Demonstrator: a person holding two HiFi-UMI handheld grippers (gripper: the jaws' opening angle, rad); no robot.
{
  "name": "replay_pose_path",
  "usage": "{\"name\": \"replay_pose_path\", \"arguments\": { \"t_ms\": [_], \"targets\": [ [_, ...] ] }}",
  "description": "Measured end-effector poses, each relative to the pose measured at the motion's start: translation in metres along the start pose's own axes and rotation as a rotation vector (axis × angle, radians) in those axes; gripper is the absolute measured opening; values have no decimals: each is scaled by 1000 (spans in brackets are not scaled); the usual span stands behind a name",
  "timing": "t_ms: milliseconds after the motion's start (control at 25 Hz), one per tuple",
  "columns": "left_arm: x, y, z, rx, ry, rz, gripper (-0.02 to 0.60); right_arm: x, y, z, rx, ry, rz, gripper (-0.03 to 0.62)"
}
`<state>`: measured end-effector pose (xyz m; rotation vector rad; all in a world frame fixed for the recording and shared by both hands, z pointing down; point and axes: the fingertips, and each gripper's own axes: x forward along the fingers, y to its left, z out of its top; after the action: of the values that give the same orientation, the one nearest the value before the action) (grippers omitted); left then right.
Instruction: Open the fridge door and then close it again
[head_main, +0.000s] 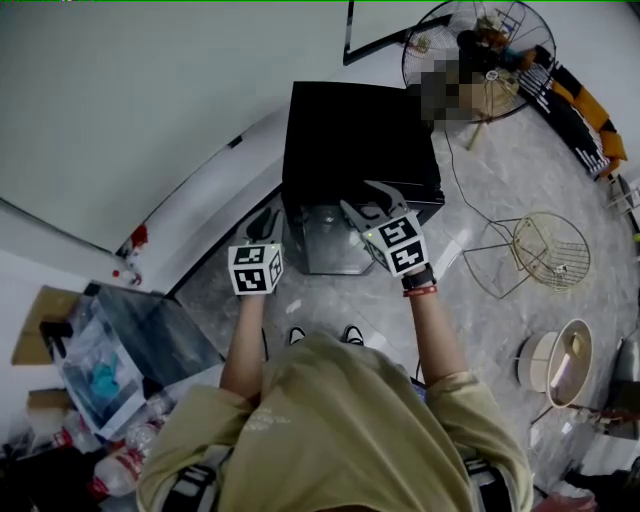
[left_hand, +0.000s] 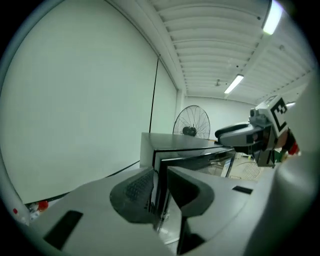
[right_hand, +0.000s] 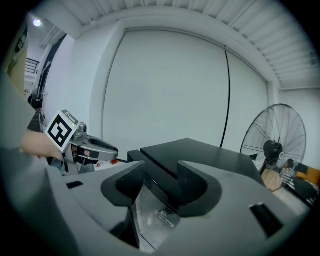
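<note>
At the floor's near left corner, plastic bottles and cardboard are seen piled beside a box with a dark glazed top. The left gripper is held level with the fridge's front left corner, just short of it. In the left gripper view its jaws are released, with a narrow gap between the pads. Nothing is clasped there, and only the dark frame of the glass door is seen through the gap, farther off.

The black fridge is set on the floor near its far edge, close to the foot of the white wall, with its glass door turned toward the person. Whether the door is fully shut against the body cannot be told.

The right gripper is held above the front top edge of the fridge, toward its right side. Its jaws are spread wide and nothing is grasped. In the right gripper view the fridge's top corner and the door glass are framed between the pads without being touched. A dark watch and a red band are worn on the right wrist.

A large round fan is stood behind the fridge toward the floor's far right corner. A wire frame seat is placed well apart on the right.
</note>
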<state>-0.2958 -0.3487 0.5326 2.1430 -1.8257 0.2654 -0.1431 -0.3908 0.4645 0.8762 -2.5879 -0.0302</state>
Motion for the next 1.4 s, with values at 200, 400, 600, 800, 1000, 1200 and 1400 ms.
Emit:
{"name": "replay_pose_path", "arguments": {
  "t_ms": [200, 400, 600, 800, 1000, 1200, 1400],
  "targets": [
    [-8, -35, 35, -24, -85, -77, 97, -28, -10, -1, 115, -66, -103, 176],
    [-11, -68, 60, 23, -143, -104, 71, -52, -21, -6, 215, -112, -175, 132],
    [-12, -85, 68, 27, -163, -126, 43, -73, -43, -15, 282, -164, -302, 90],
    [-11, -98, 76, 54, -194, -120, 20, -85, -46, -19, 298, -169, -324, 40],
    [-14, -108, 80, 40, -214, -134, 18, -97, -46, -17, 292, -177, -338, 23],
    [-15, -112, 82, 67, -230, -114, 18, -105, -50, -13, 292, -195, -350, 21],
    [-18, -122, 86, 77, -267, -142, 18, -106, -51, -16, 295, -196, -343, 23]
  ]
}}
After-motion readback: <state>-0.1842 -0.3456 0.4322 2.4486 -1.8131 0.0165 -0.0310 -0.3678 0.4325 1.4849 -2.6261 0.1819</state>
